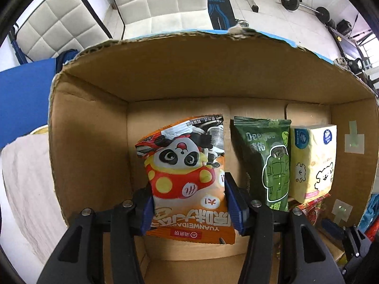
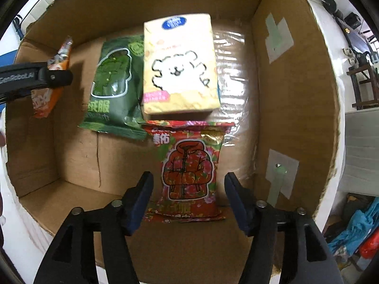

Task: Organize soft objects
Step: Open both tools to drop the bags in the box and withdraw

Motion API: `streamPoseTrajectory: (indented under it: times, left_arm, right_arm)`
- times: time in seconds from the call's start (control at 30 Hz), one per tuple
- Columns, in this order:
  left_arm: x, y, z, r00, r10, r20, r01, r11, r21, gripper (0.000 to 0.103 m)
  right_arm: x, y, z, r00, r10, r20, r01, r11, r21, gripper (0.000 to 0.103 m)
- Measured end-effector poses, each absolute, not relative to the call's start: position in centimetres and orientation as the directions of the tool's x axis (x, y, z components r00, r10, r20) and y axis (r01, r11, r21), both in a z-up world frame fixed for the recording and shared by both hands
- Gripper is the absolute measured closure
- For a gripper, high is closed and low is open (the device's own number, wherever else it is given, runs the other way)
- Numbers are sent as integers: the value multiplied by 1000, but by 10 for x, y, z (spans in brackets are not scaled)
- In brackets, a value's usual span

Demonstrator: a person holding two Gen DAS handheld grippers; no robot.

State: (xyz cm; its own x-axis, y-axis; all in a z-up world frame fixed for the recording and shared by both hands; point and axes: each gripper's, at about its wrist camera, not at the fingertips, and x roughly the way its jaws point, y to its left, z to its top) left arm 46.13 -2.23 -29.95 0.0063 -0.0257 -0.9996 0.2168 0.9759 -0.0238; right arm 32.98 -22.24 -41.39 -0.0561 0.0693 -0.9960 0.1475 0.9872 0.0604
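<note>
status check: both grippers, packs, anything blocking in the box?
Left hand-held gripper shut on panda snack bag, inside cardboard box. Right hand-held gripper open over red jacket pack. Nothing blocking.

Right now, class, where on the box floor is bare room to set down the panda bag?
Bare cardboard lies between the box's left wall and the green pack, running to the near wall. The right side is crowded: the yellow tissue pack beside the green one, the red pack before them. The left tool grips the panda bag.
</note>
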Motion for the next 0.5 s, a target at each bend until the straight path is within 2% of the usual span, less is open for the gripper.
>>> streamPoseTrajectory:
  times: [0.17, 0.5]
  left_arm:
    - [461, -15, -297, -16, -34, -999, 180, 983, -36, 50]
    - [438, -10, -261, 48, -45, -998, 177, 984, -36, 49]
  right_arm:
    - [333, -221, -401, -42, 65, -997, 150, 987, 58, 32]
    - [334, -219, -380, -23, 58, -998, 154, 987, 53, 32]
